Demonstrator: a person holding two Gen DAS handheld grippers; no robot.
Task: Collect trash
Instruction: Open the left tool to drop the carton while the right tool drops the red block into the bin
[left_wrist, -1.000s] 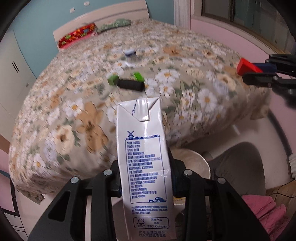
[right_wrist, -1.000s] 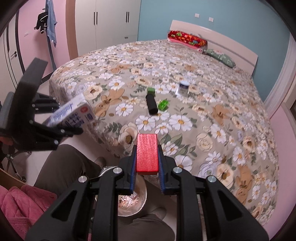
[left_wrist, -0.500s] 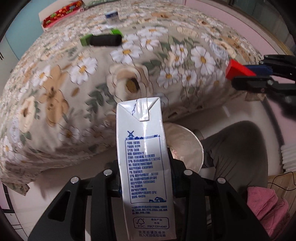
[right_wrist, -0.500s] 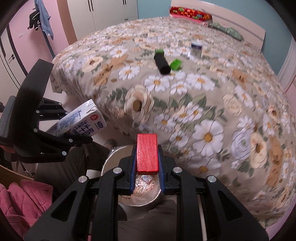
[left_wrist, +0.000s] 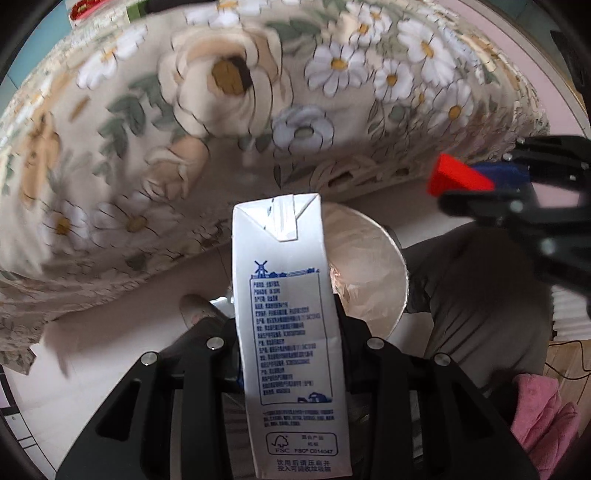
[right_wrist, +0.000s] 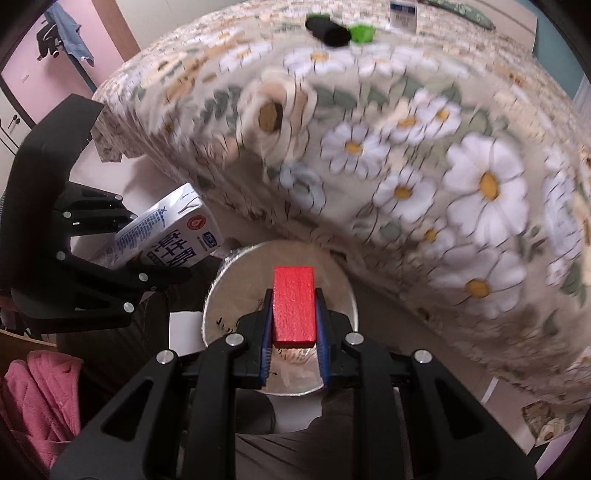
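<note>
1. Left gripper: jaws clamped on a white milk carton with blue print, folded top pointing away from the camera, carton upright between the jaws.
2. Right gripper: jaws closed tight on a red block, gripped along both long sides by blue pads.
3. Landmark: a round bin with a silvery liner, standing on the pale floor just beside the foot of the bed.
4. Milk carton: seen from the left wrist, over the near rim of the bin, covering part of its opening; seen from the right wrist, tilted and just left of the bin's rim.
5. Red block: directly over the bin's opening in the right wrist view; in the left wrist view up and to the right of the bin.
6. Inside the bin: crumpled wrappers, details too blurred to tell.
7. Beyond the bin, on the flowered bedspread: a black tube-shaped thing, a green piece touching or just beside it, and a small white-and-blue tub further back.
8. Near the bin, toward the camera: grey trouser legs of the person and a pink quilted cloth to the side.
9. Much motion blur across the bedspread in both views.
</note>
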